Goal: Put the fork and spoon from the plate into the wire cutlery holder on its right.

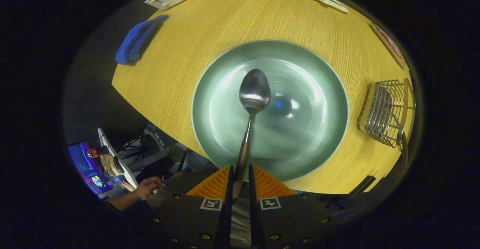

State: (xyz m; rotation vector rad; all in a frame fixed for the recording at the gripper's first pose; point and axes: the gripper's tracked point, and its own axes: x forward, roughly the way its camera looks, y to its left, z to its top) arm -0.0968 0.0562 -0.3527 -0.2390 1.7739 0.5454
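— Steel and brown wood, is that what the gripper (240, 183) has hold of?

— Yes. It is the steel spoon with the brown wooden handle (252, 102). Both orange ribbed fingers (213, 185) are closed on the end of the handle, one on each side.

— Which way does the spoon lie?

— Its long axis runs straight ahead from the fingers, leaning a little to the right, with the bowl at the far end. The bowl faces up and catches a bright glare. It sits over the middle of the round pale-green plate (322, 72). I cannot tell whether it touches the plate or hangs above it.

— And the holder?

— The silver wire cutlery holder with a wooden frame (386, 112) stands on the light wood-grain table (180, 72), just beside the plate's right rim and well off to the right of the fingers. So the coming move, as I judge it, is a carry to the right, then turning the spoon to drop it between the wires.

— The fork?

— A thin brown handle seems to stick out by the holder's near side; it may be the fork already in, but I cannot be sure.

— Anything else nearby?

— A blue cloth (137, 41) lies at the table's far left edge, well apart.
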